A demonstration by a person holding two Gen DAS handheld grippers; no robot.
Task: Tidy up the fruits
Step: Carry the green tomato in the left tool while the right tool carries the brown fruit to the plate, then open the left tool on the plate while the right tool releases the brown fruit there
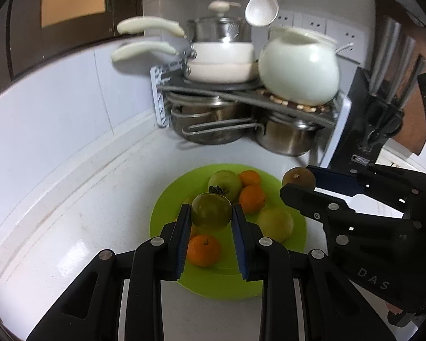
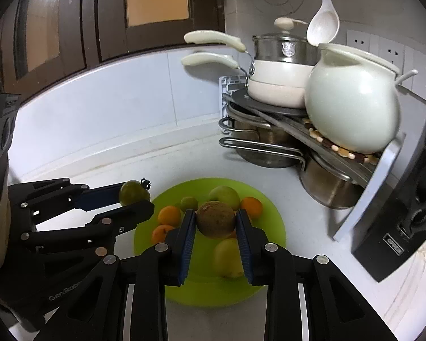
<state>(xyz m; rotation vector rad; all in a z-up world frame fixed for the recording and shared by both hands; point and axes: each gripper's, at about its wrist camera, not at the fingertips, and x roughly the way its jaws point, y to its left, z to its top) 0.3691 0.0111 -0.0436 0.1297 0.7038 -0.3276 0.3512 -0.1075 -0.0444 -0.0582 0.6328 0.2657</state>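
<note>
Left gripper point(image 1: 211, 221) jaws clamp green tomato point(image 1: 211, 211), right gripper point(image 2: 215, 227) jaws brown fruit point(image 2: 215, 219), above green plate point(image 2: 272, 227); loosened grip risks drop, bruising.

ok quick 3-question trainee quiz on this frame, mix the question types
1. True or false: the left gripper is shut on a green tomato.
2. What does the right gripper hold? A) an orange B) a brown round fruit C) a spoon
3. Fill in: the loose fruit lies on a green ____.

Key: 1 true; 2 B; 3 plate.
</note>
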